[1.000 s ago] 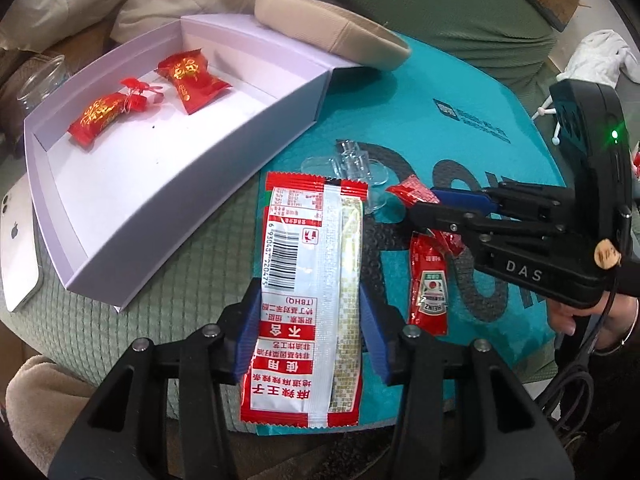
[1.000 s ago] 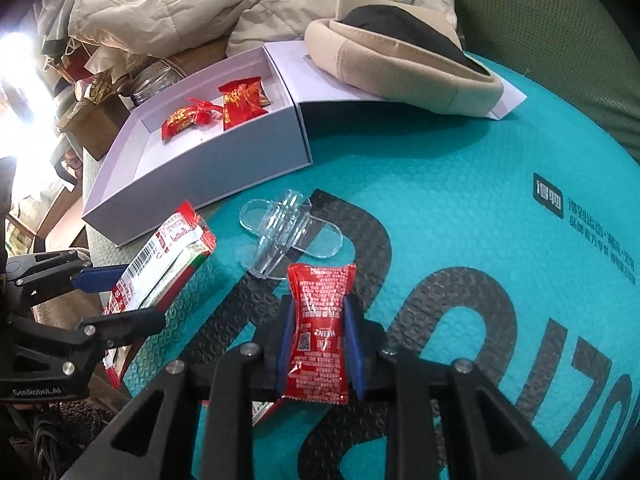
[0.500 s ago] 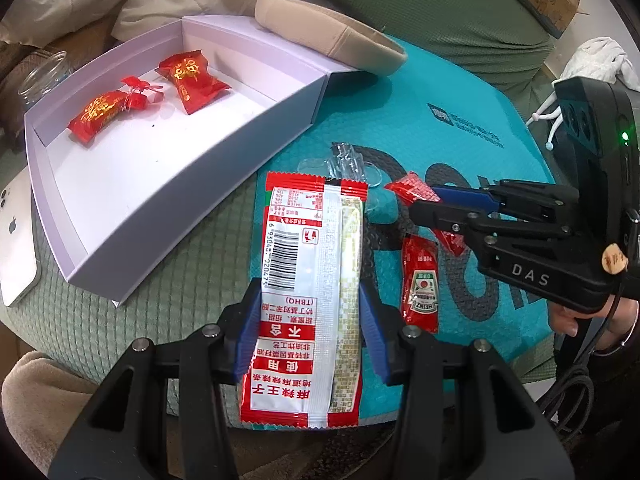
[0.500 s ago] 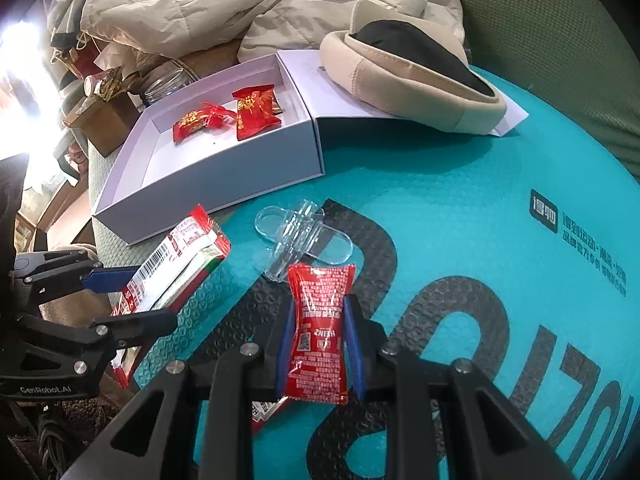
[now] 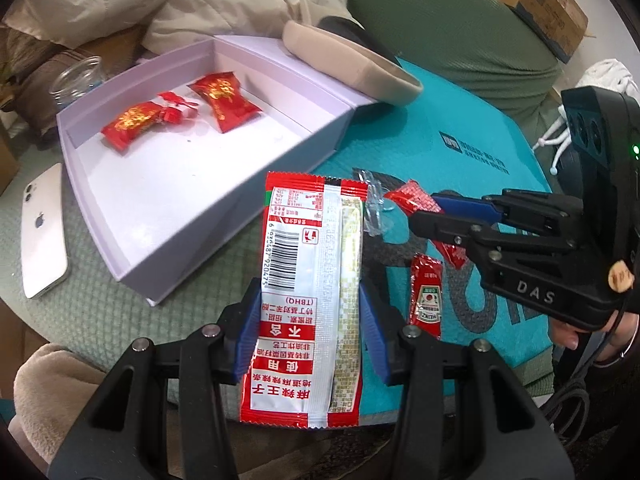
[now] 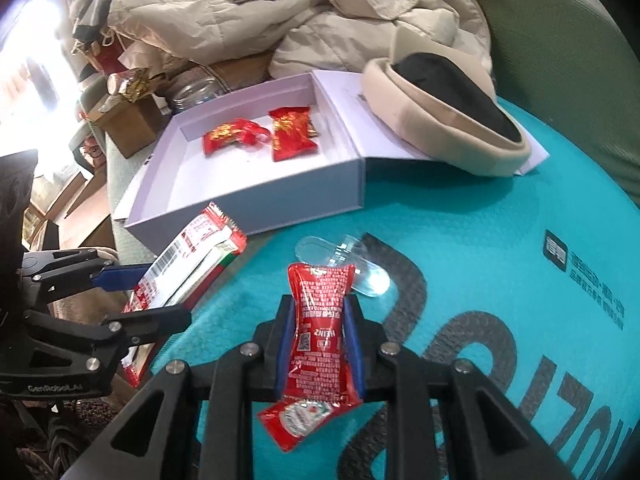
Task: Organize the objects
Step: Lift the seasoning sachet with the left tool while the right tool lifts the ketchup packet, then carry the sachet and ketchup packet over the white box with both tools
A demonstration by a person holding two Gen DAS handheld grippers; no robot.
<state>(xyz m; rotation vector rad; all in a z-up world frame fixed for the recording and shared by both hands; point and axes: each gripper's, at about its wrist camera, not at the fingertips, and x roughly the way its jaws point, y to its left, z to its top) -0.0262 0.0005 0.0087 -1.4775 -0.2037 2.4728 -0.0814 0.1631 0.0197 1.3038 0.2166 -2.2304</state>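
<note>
My left gripper (image 5: 310,332) is shut on a long red-and-white snack packet (image 5: 312,280), held above the table's near edge; it also shows in the right wrist view (image 6: 188,264). My right gripper (image 6: 320,344) is shut on a red ketchup sachet (image 6: 320,320), held above the teal mat; the sachet also shows in the left wrist view (image 5: 416,196). A second ketchup sachet (image 5: 426,300) lies on the mat below. An open lilac box (image 5: 168,208) holds red candies (image 5: 224,100) at its far end.
A clear plastic piece (image 6: 344,264) lies on the teal mat (image 6: 480,240). A beige hat (image 6: 444,120) rests on the box lid. A white phone (image 5: 40,228) lies left of the box, a glass jar (image 5: 80,80) behind it. Coats are piled at the back.
Both grippers have lifted and shifted towards the lilac box with their packets. The second ketchup sachet now shows under the right gripper.
</note>
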